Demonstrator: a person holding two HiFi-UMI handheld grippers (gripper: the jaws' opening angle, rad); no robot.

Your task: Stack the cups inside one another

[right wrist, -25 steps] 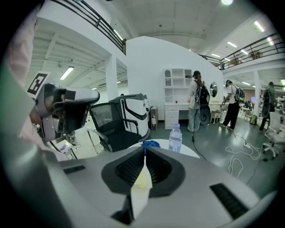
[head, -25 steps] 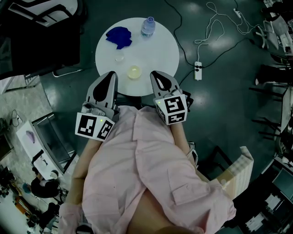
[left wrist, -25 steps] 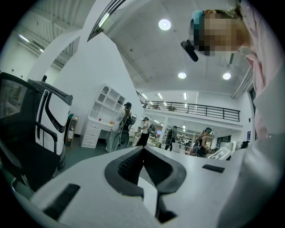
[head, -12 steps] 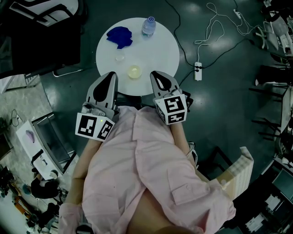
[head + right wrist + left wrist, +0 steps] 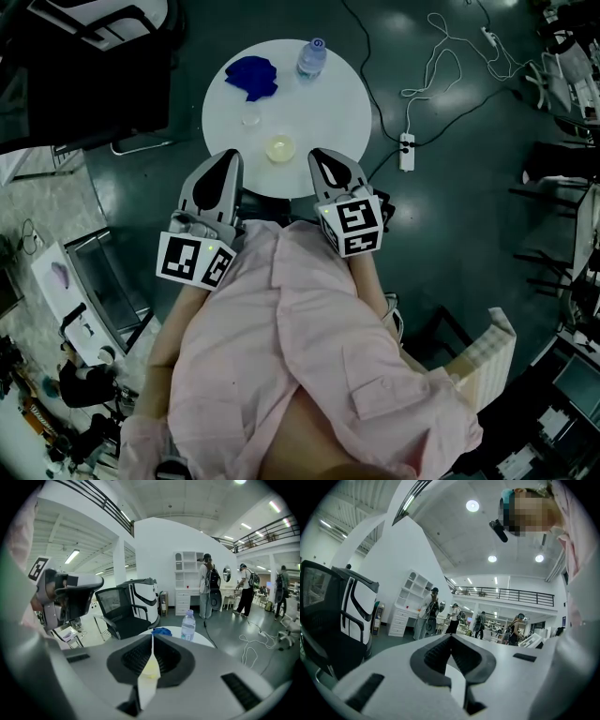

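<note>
Round white surface point(image 5: 319, 112) is sitting out on the dark floor, and the person is standing right at its near edge. Two cups are waiting on it, apart and not touching: a clear cup point(image 5: 250, 117) left of centre and a yellow cup point(image 5: 279, 148) nearer the person. A cloth point(image 5: 251, 75) and a bottle point(image 5: 312, 56) are sitting at the far side, out of the way.

Both hands are hovering at the near rim, short of the cups. The left gripper point(image 5: 227, 155) is showing its jaws closed tip to tip on nothing, and the right gripper point(image 5: 319, 153) is likewise pinched together and empty. So nothing is being stacked yet.

To do this well, I'm thinking one gripper needs opening wide before going in. It should be taking one cup by its wall near the rim, gently, since these look thin and light. Meanwhile the other could be steadying the second cup. After that it's a matter of lifting clear, centring over the mouth and lowering straight.
</note>
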